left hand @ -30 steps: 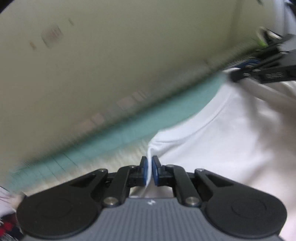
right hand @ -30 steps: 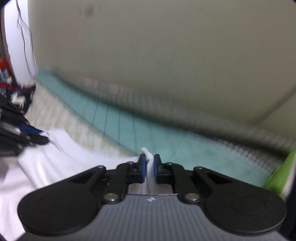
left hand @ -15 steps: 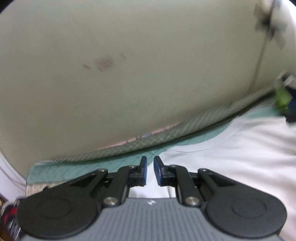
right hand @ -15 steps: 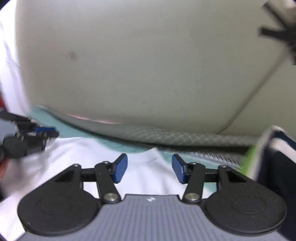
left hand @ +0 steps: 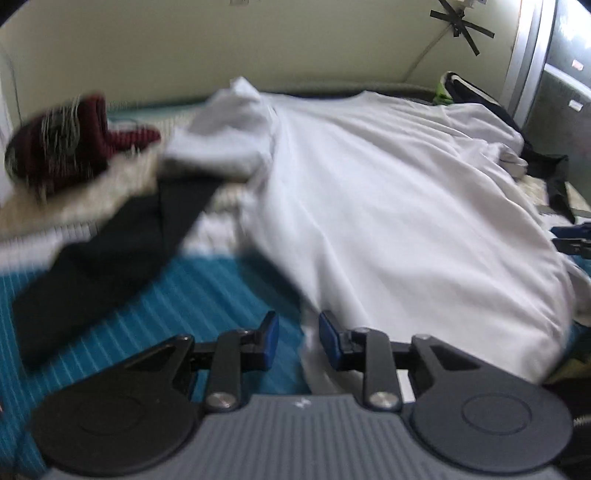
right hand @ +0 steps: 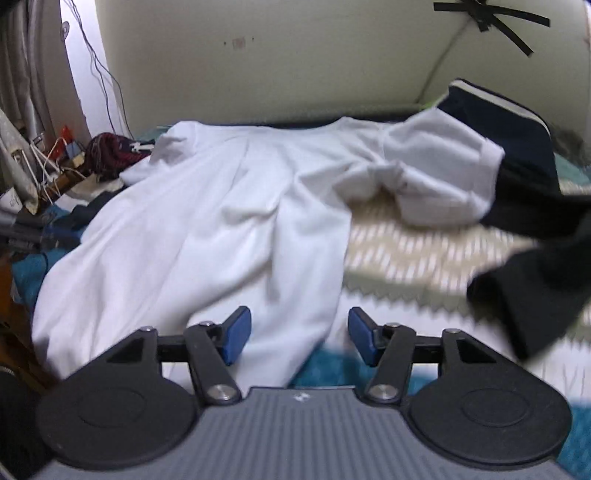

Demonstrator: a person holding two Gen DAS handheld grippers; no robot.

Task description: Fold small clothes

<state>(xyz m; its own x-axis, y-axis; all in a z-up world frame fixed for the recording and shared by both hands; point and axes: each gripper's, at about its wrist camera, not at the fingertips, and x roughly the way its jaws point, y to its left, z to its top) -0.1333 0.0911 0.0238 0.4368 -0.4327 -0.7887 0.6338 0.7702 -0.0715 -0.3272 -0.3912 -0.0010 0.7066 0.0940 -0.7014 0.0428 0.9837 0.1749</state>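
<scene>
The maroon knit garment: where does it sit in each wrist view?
Left wrist: maroon knit garment at far left, left of the white shirt.
Right wrist: upper left, past the shirt's far corner.
Shared landmark: black tape cross on the wall.

We noted a teal striped bedcover (left hand: pixel 207 291) with a cream zigzag band (right hand: pixel 413 254) under the laundry. A cream wall (right hand: pixel 295 59) stood behind it, carrying strips of black tape (right hand: pixel 491 18) crossed over a thin cable (left hand: pixel 424 55). At the left edge of the right wrist view we observed hanging wires (right hand: pixel 99 70), a pale curtain (right hand: pixel 33 66) and a cluttered heap of small items (right hand: pixel 55 162), too blurred to identify. A grey metal frame (left hand: pixel 528 55) bordered the right side of the left wrist view.
</scene>
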